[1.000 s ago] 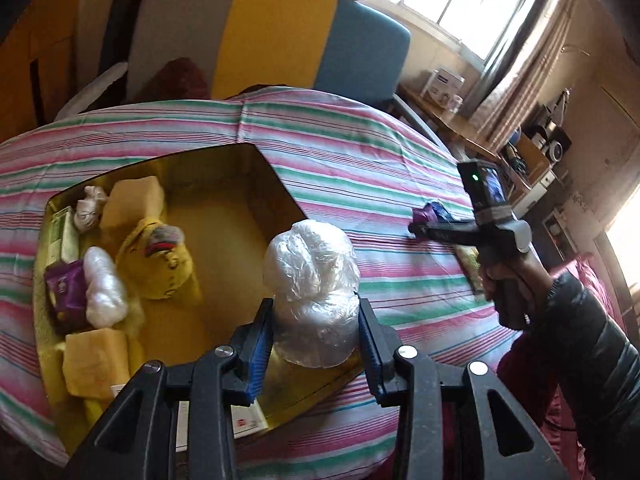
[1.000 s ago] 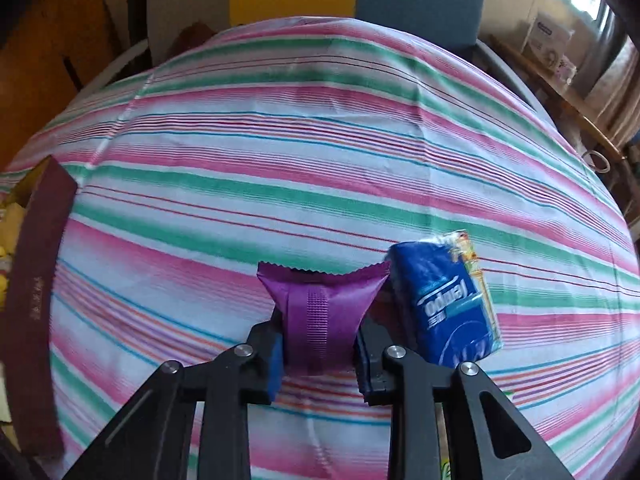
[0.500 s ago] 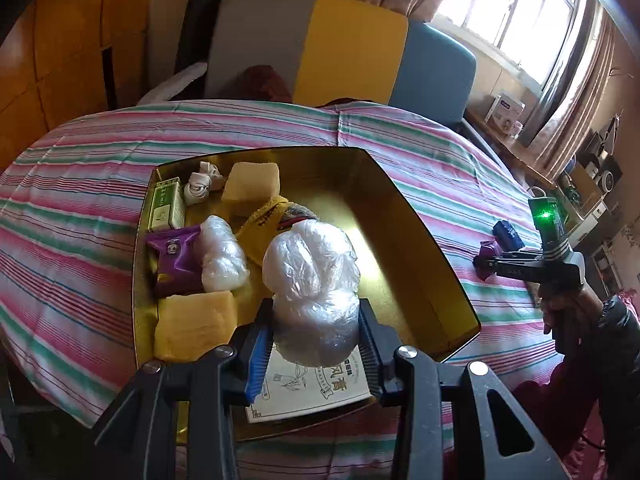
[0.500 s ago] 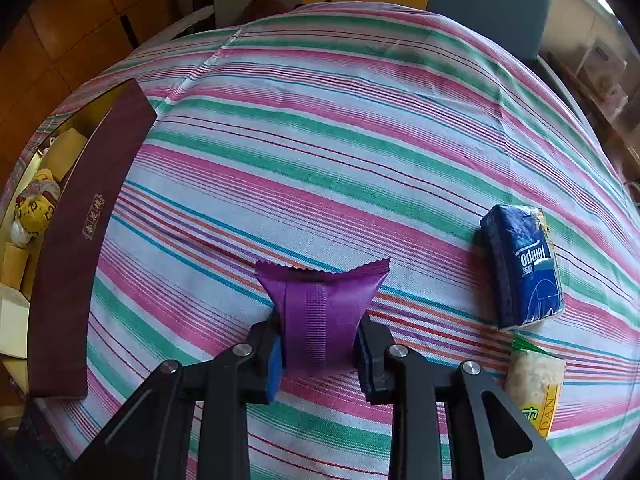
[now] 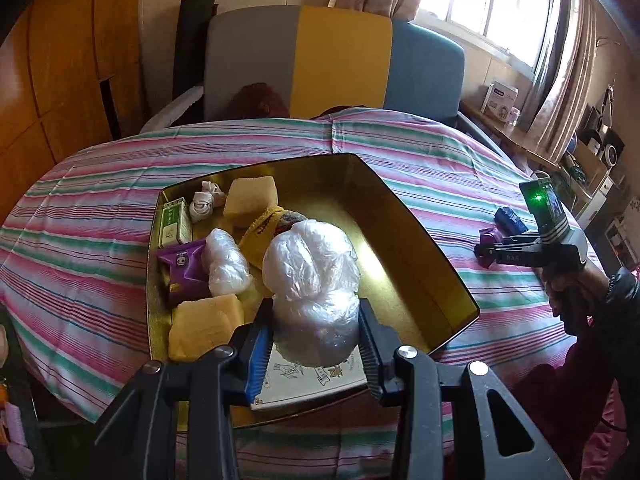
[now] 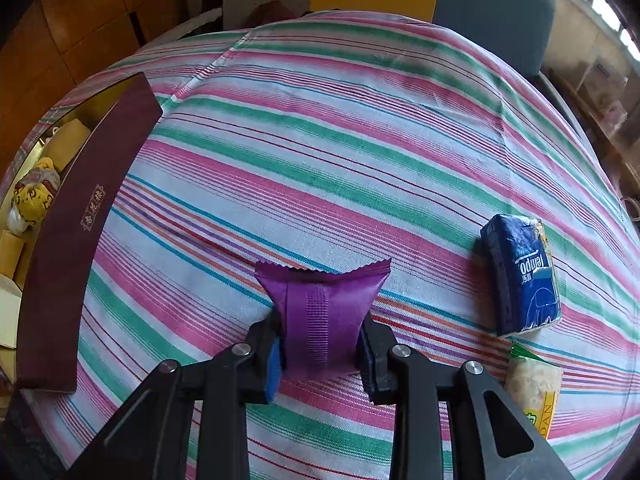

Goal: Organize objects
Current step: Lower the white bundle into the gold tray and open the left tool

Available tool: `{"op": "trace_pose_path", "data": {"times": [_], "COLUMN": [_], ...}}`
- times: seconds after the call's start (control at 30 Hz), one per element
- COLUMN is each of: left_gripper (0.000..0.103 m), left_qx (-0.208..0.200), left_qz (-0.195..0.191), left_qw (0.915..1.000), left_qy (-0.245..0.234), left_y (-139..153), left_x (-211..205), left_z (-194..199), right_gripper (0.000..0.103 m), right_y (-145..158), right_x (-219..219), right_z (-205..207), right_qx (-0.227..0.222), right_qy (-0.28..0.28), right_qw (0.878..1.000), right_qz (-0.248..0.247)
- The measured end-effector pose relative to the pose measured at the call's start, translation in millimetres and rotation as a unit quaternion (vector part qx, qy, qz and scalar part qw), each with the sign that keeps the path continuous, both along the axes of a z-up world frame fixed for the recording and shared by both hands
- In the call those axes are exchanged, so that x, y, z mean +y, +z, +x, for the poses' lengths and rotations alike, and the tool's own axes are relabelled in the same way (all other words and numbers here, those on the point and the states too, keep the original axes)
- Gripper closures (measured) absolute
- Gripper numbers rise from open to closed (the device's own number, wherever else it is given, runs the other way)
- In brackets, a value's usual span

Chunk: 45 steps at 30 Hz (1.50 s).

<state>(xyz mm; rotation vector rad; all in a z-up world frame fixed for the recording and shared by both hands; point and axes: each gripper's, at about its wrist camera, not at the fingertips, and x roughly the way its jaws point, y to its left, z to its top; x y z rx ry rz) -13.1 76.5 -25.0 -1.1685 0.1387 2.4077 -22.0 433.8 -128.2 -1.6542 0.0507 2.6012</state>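
Above the gold-lined box (image 5: pixel 420 264), the left gripper (image 5: pixel 316 344) is clamped on a crumpled clear plastic bundle (image 5: pixel 310 280), with both fingers pressed against its lower sides. The bundle hangs over the near end of the box, above a printed leaflet (image 5: pixel 304 380) that lies on the box floor.

Box contents, as seen from the left wrist view:
- a green carton (image 5: pixel 174 222) against the left wall;
- a small white knotted item (image 5: pixel 205 202) at the far left corner;
- a yellow sponge block (image 5: pixel 251 200) at the far end, and a second sponge block (image 5: pixel 206 326) at the near left;
- a purple snack packet (image 5: pixel 185 270) beside a smaller plastic bundle (image 5: pixel 225 262);
- a yellow soft toy (image 5: pixel 272 224), partly hidden behind the held bundle.

The box sits on a surface covered by a striped cloth (image 5: pixel 120 184). Its dark red outer wall (image 6: pixel 80 216) shows at the left of the right wrist view.

The right gripper (image 6: pixel 322 350) is clamped on a purple wrapper (image 6: pixel 320 308), fingers against both sides, the serrated end pointing away from the camera. The wrapper is held over the cloth, well apart from the box. To its right on the cloth lie a blue tissue pack (image 6: pixel 522 276) and, nearer the camera, a clear snack bag (image 6: pixel 534 384); the two are close together, but contact cannot be confirmed.

In the left wrist view, a hand (image 5: pixel 572 292) in a dark sleeve grips the right gripper's handle.
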Motion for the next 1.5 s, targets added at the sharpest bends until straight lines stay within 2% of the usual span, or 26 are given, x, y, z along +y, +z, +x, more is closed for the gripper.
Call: {"op": "trace_pose_path", "data": {"times": [0.3,0.47,0.7,0.8,0.83,0.93,1.1,1.17,1.33,1.43,1.5], "left_gripper": [0.064,0.064,0.064,0.064,0.064,0.064,0.064,0.064,0.062,0.057,0.053], "left_qx": [-0.006,-0.022,-0.075,-0.100,-0.100,-0.089,-0.104,-0.105,-0.140,-0.152,-0.143], "left_qz": [-0.006,0.009,0.091,0.128,0.129,0.116,0.108,0.095,0.028,0.019,0.019], "left_qw": [0.9999,0.9997,0.9925,0.9864,0.9863,0.9891,0.9885,0.9893,0.9881,0.9855,0.9871], "left_qy": [-0.007,-0.003,0.032,0.026,0.023,0.011,0.018,0.036,0.058,0.074,0.069], "left_y": [-4.7,-8.1,-6.6,-6.1,-4.9,-2.0,-13.2,-21.4,-62.0,-74.6,-72.3], "left_x": [5.3,-1.1,-38.5,-42.2,-39.5,-24.1,-7.8,-6.2,3.7,-1.7,-3.1], "left_z": [1.6,-2.6,-23.7,-30.9,-32.8,-38.1,-52.0,-58.8,-74.4,-75.3,-72.9], "right_gripper": [0.070,0.070,0.071,0.071,0.071,0.071,0.071,0.071,0.071,0.071,0.071], "right_y": [0.1,-1.4,-3.0,-2.8,-2.5,-2.6,-2.5,-2.4,-3.0,-3.2,-2.9], "right_x": [-2.2,-3.9,-5.6,-7.3,-7.5,-8.3,-9.0,-10.2,-10.4,-10.2,-9.6], "right_z": [-0.3,-2.0,-4.6,-4.2,-4.5,-5.3,-5.5,-5.7,-6.4,-6.5,-5.9], "right_qx": [0.001,0.001,0.001,0.000,0.000,0.000,0.000,0.000,0.000,0.000,0.000], "right_qy": [0.005,0.008,0.011,0.013,0.014,0.015,0.016,0.017,0.018,0.018,0.018], "right_qw": [1.000,1.000,1.000,1.000,1.000,1.000,1.000,0.999,0.999,0.999,0.999], "right_qz": [0.008,0.011,0.016,0.020,0.022,0.025,0.026,0.029,0.030,0.031,0.030]}}
